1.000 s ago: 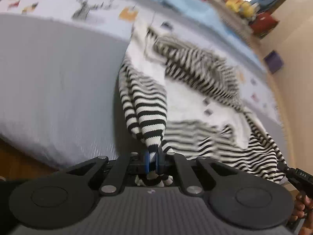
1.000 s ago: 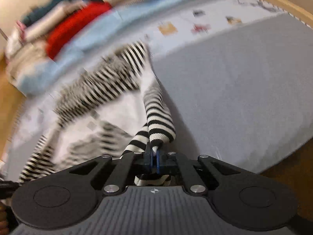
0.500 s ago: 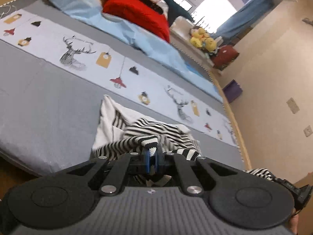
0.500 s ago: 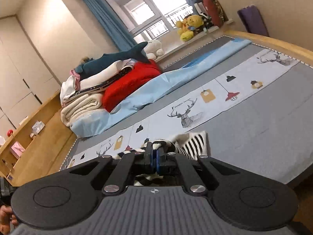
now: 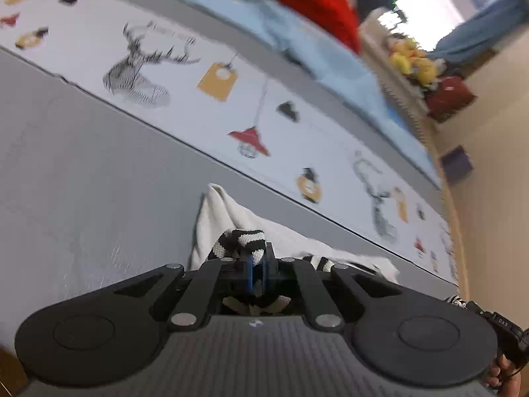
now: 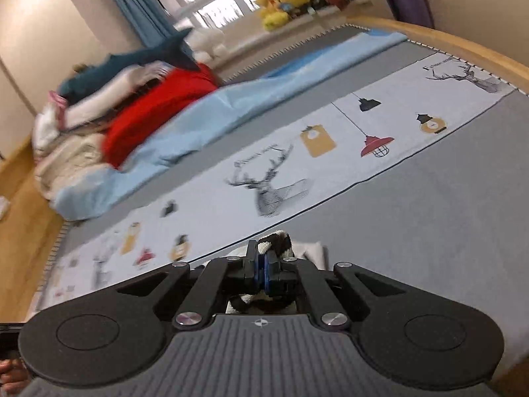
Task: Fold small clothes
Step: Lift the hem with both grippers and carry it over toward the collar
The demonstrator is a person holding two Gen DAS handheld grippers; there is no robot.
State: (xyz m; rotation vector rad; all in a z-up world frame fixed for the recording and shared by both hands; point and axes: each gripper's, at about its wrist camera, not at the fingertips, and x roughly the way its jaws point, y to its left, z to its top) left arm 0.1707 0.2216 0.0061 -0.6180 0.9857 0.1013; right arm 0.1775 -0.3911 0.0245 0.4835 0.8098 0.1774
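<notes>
— Left gripper (image 5: 256, 273)?
— Pressed together on a black-and-white striped cuff (image 5: 243, 241), bottom centre of the left wrist frame. More striped knit visible behind the blue pads, inside the linkage.

— Garment beyond it?
— White garment (image 5: 224, 218) spreading up and to the right from the claw, lying on the grey bed cover (image 5: 99, 172). Small striped patch just right of the claw, partly hidden by the linkage.

— Right gripper (image 6: 261, 273)?
— Clamped tight on another striped cuff (image 6: 276, 243), bottom centre of the right wrist frame. Sliver of white fabric just right of the claw, resting on the grey cover (image 6: 429, 218).

— Farther out?
— Printed band (image 5: 231, 99) with a deer head, yellow tag and red lamp, running diagonally across both frames. Past it, light blue sheet (image 6: 231, 106). Red pillow (image 6: 158, 112) at left centre of the right wrist frame, beneath a blurred heap of bedding and a dark blue shark plush (image 6: 148, 56). Yellow plush toys (image 6: 277, 10) on the window ledge, top centre. Wooden bed frame (image 6: 446, 39) curving along the upper right.

— Hands?
— Fingers showing at the lower right corner of the left wrist frame and lower left corner of the right; grip not discernible.
</notes>
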